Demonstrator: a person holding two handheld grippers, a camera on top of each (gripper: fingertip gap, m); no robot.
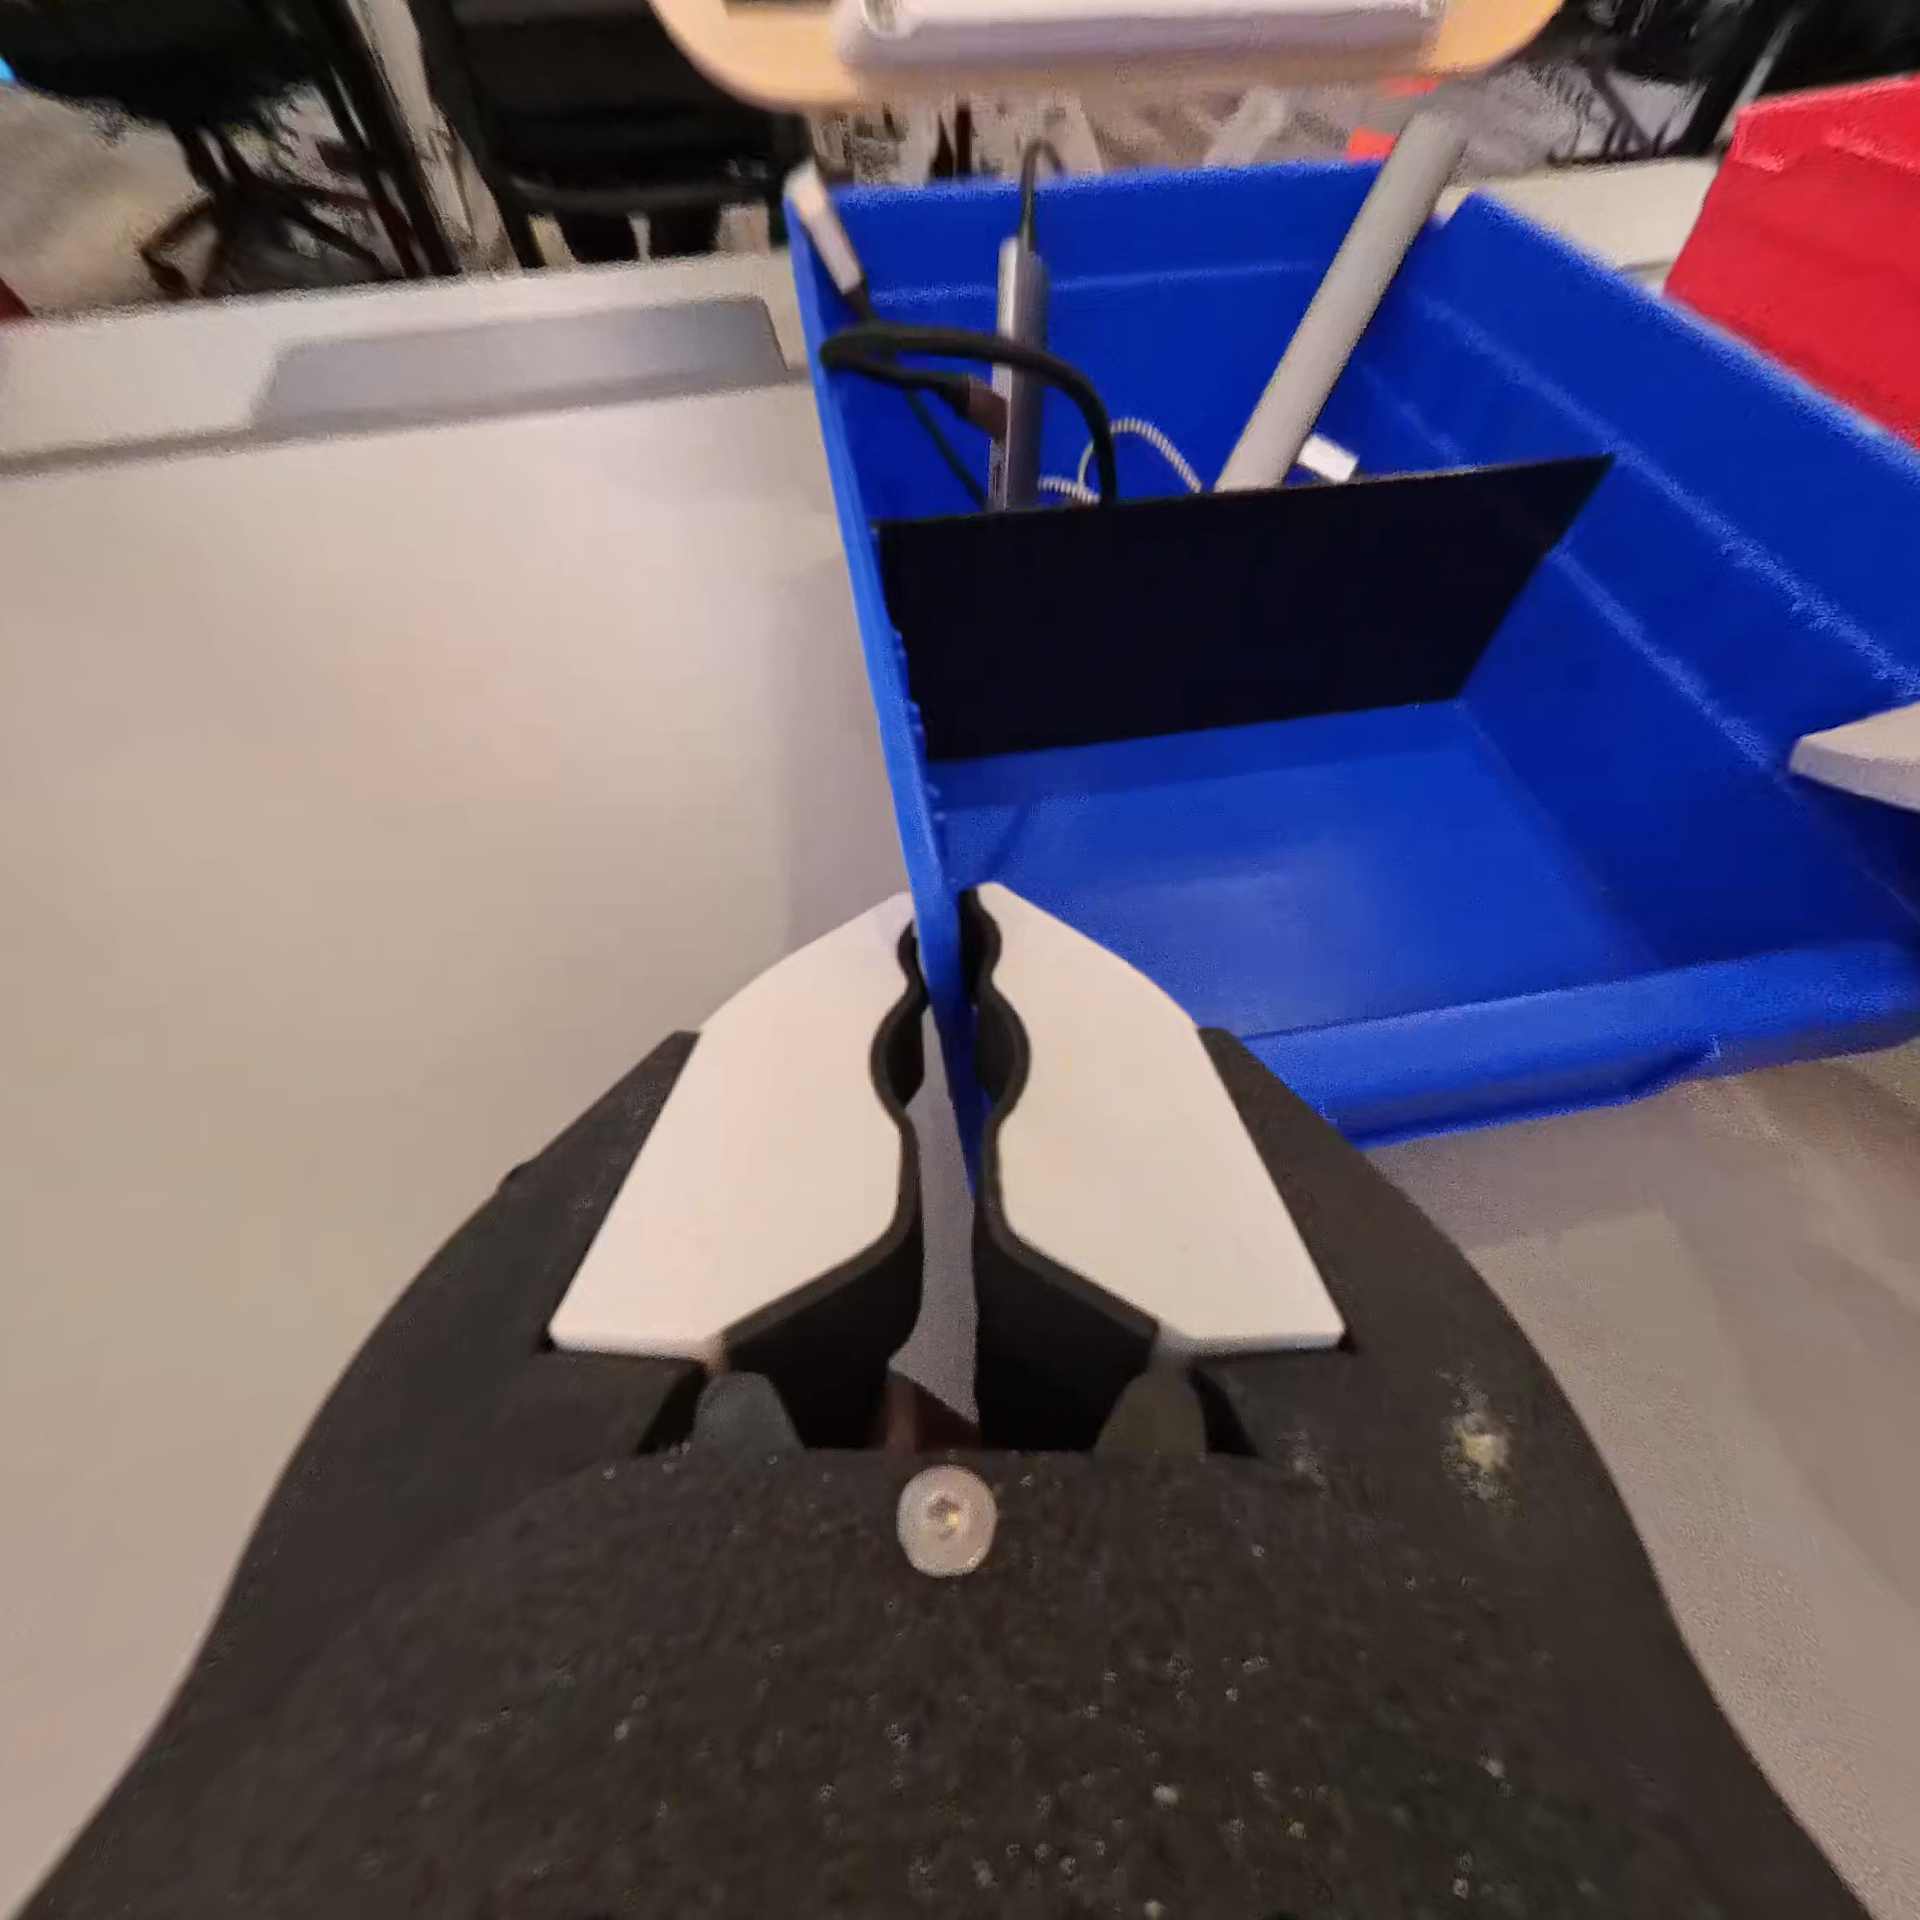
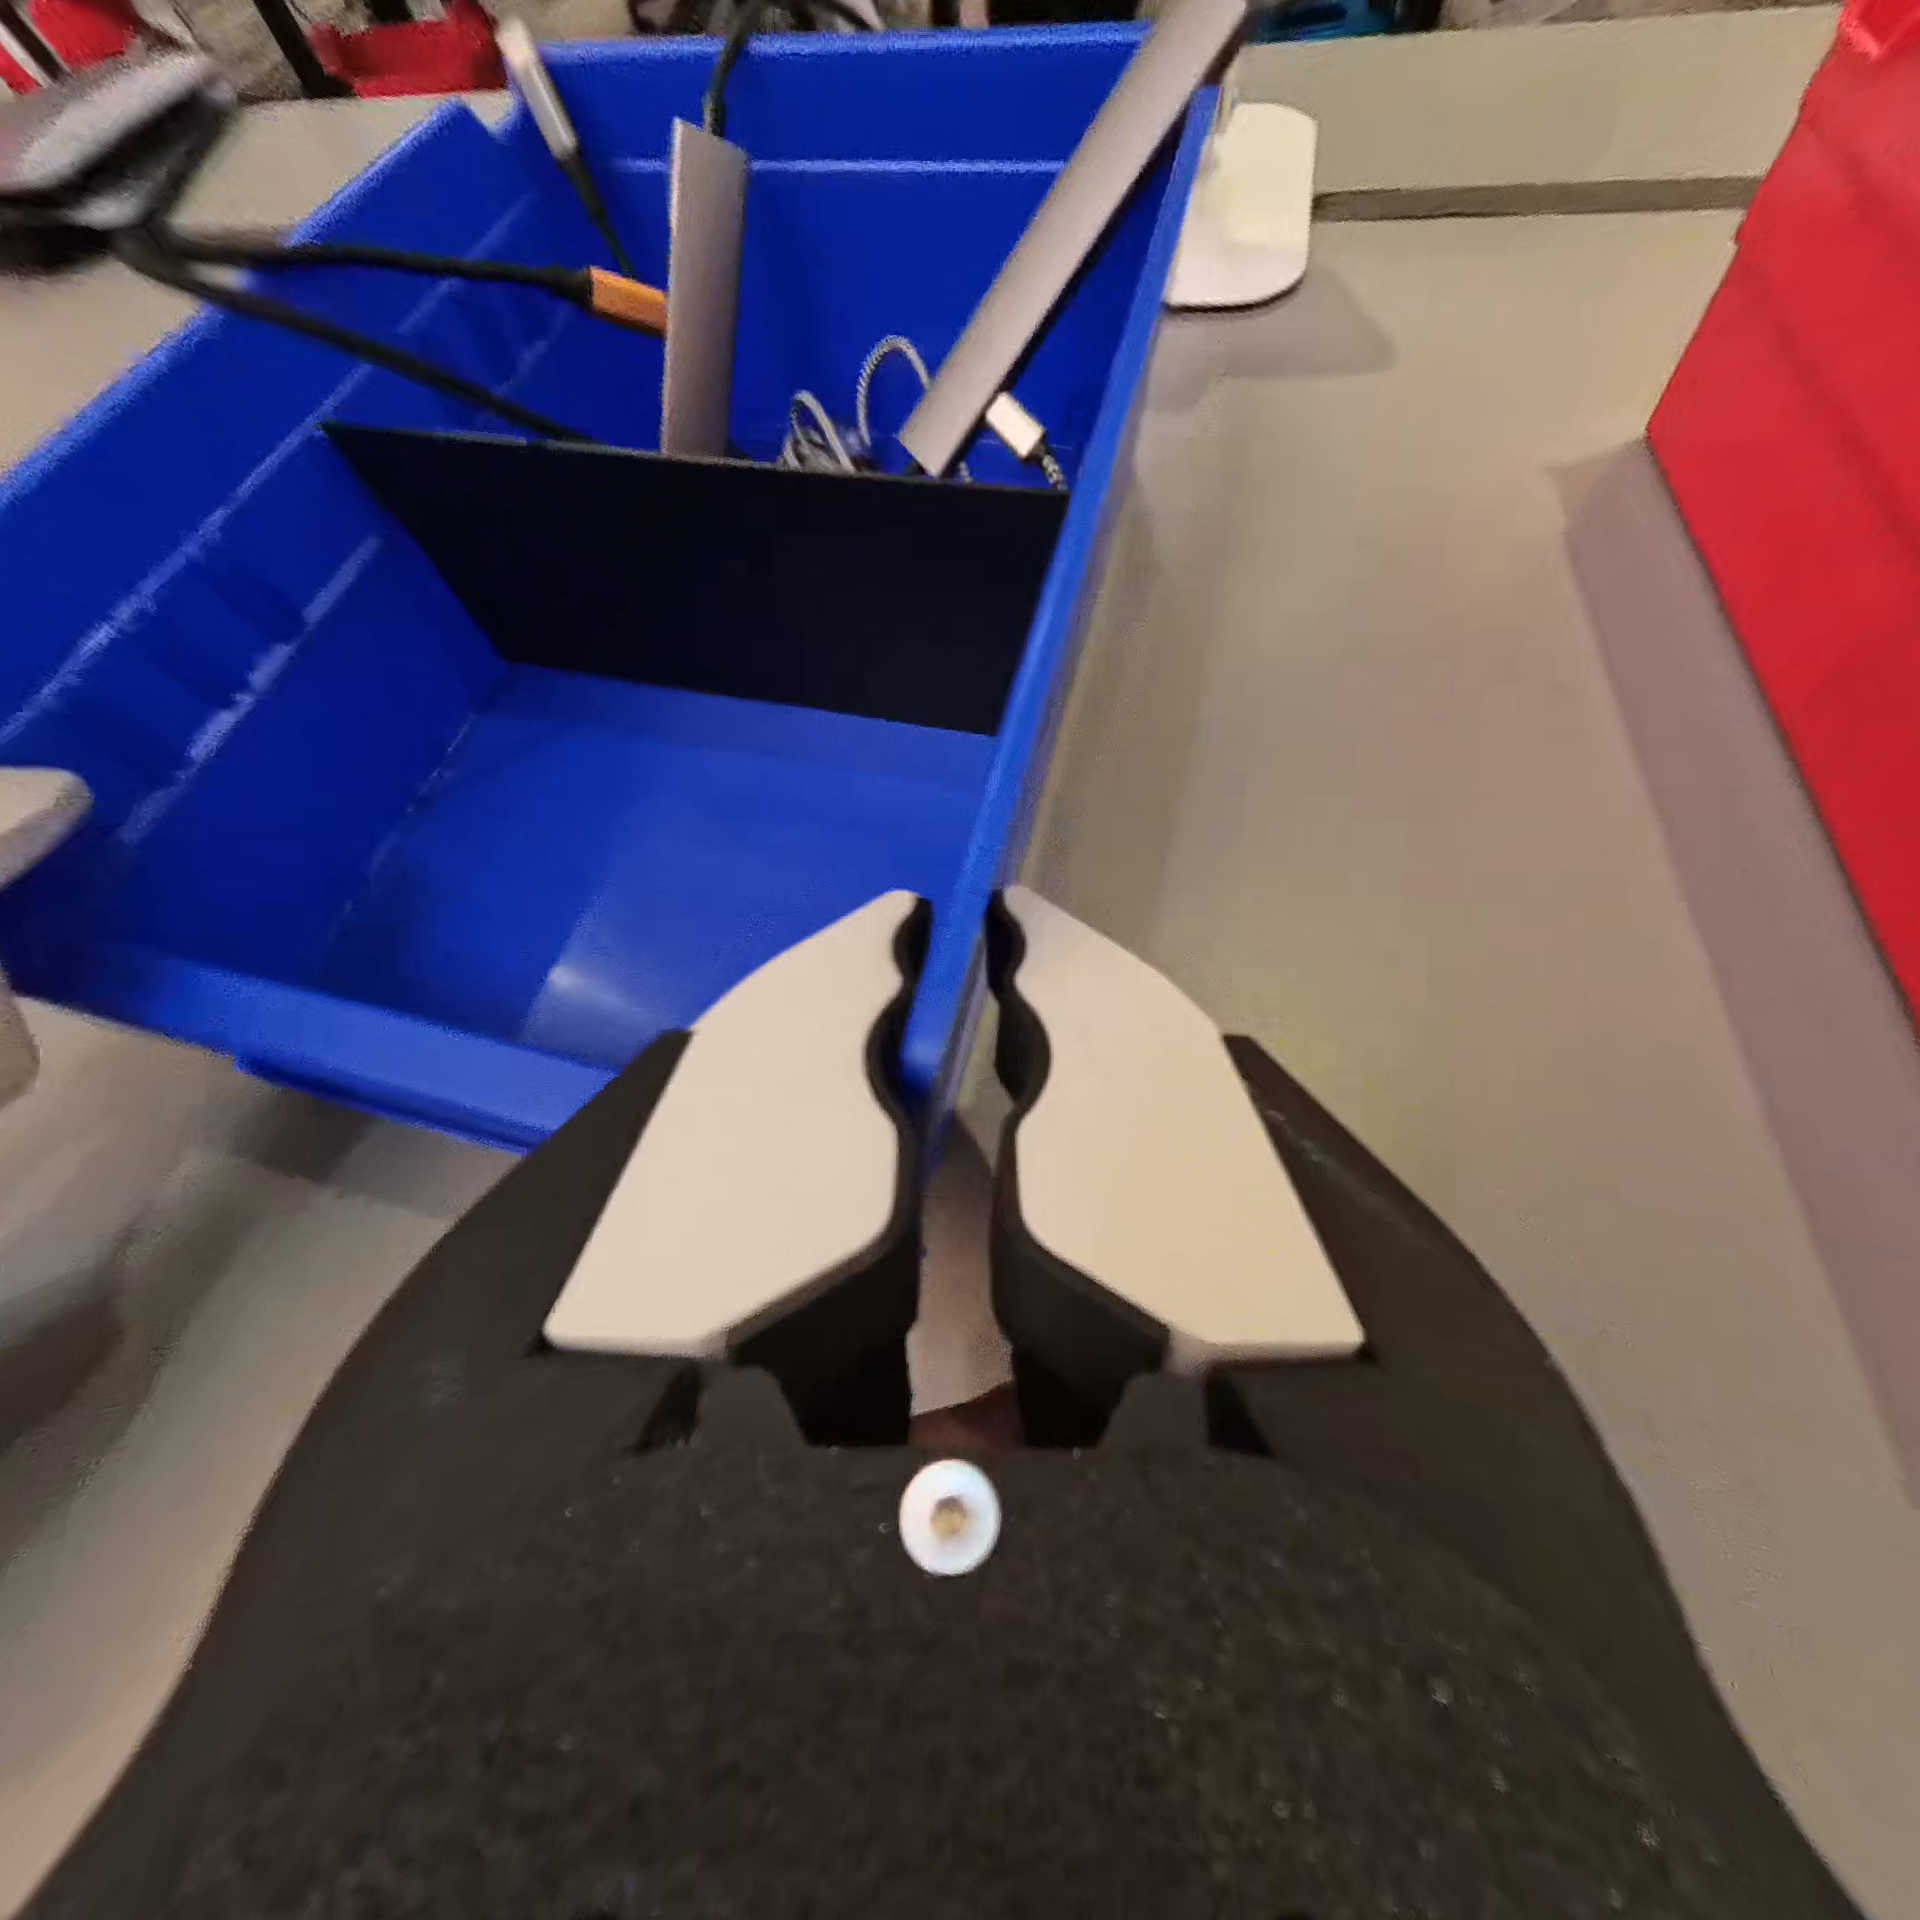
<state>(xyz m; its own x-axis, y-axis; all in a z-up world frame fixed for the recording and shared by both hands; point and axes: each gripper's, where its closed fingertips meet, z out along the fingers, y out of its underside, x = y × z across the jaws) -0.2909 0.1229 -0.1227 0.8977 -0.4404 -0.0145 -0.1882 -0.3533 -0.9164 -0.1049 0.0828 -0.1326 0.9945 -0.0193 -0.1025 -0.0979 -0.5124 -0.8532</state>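
A blue plastic bin [image 1: 1683,488] stands on a grey table, split by a black divider [image 1: 1195,613]. Its near compartment is bare. The far one holds grey bar-shaped devices [image 1: 1023,343] and cables. My left gripper [image 1: 943,914] is shut on the bin's left wall, with both pads against it. My right gripper [image 2: 961,914] is shut on the bin's right wall [image 2: 1049,675]. The divider [image 2: 748,592] and the grey devices [image 2: 707,301] also show in the right wrist view. Each view shows a tip of the other gripper at its edge, at the opposite wall [image 1: 1870,764] [image 2: 31,821].
A red bin [image 2: 1818,468] stands to the right of the blue one; it also shows in the left wrist view [image 1: 1829,239]. A white round base [image 2: 1247,208] stands behind the blue bin. The grey table [image 1: 416,779] spreads to the left. Dark clutter lies beyond the table's far edge. From the right gripper's tips to the white round base [image 2: 1247,208] is close to 40 cm.
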